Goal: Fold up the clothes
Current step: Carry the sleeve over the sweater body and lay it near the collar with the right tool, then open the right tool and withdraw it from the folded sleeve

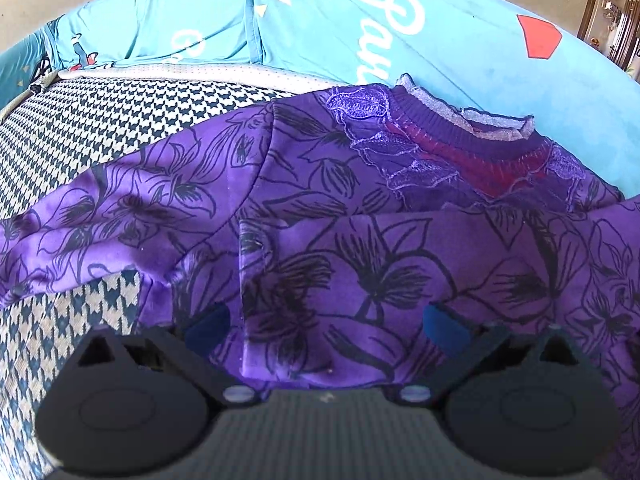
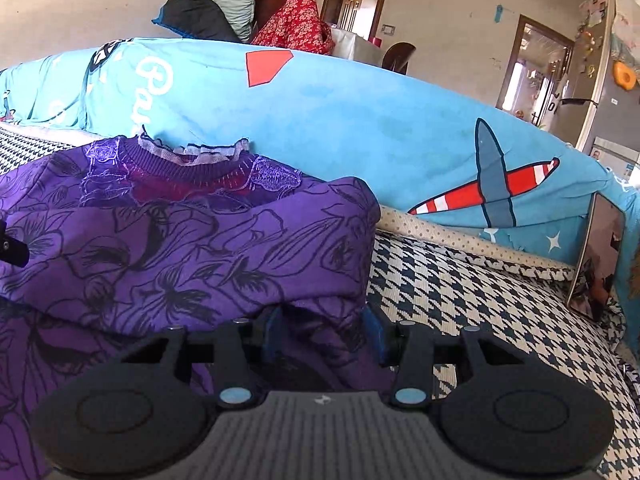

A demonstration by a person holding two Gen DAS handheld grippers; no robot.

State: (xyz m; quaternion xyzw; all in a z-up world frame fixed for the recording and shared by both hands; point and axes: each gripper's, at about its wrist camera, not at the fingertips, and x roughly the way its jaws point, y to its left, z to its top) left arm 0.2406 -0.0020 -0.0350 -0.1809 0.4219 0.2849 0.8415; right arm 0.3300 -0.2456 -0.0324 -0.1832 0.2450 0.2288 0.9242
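Note:
A purple sweater with black flower outlines lies on a houndstooth sofa seat, its lace collar toward the backrest. A fold of it lies over the body. My left gripper is open, its blue pads wide apart over the sweater's lower part. My right gripper has its blue pads closed on a bunched fold at the sweater's right edge. The left gripper's tip shows at the left edge of the right wrist view.
A light blue sofa backrest cover with a plane print rises behind the sweater. A picture frame leans at the right end of the seat. Piled bedding, doors and a fridge stand beyond.

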